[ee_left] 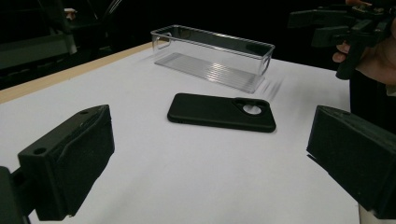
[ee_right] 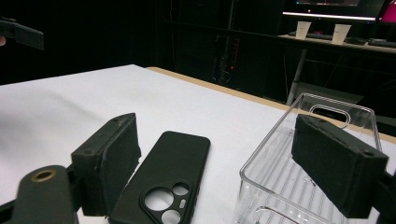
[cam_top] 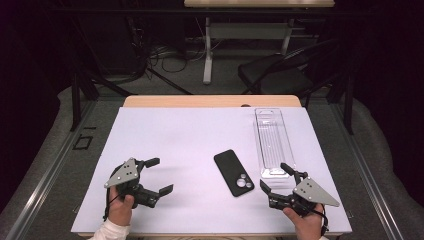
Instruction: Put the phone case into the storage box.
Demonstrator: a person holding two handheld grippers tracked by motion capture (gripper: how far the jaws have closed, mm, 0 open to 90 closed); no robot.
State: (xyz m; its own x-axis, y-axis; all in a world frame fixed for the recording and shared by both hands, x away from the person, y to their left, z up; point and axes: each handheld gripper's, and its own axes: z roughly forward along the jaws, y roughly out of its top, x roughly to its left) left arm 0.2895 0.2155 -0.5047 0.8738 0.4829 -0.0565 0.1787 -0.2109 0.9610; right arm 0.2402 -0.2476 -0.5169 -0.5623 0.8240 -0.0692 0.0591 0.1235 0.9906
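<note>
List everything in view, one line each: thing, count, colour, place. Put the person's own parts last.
phone case: one, black, lying flat, camera cutouts up, table centre-right
clear bin: one, transparent plastic, empty, right of the phone case
table cover: one, white, over the wooden table
chair: one, black, on the floor beyond the table
paper cups: two, white, on a far desk
left gripper: one, black, open, near left
right gripper: one, black, open, near right by the bin
hands: two, at the bottom edge

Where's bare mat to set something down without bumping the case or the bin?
Widest free patch: the white mat from its left and far edges across to the phone case. Another lies between the left gripper and the case. Crowded: the near-right corner, where case, clear bin and right gripper sit close.
</note>
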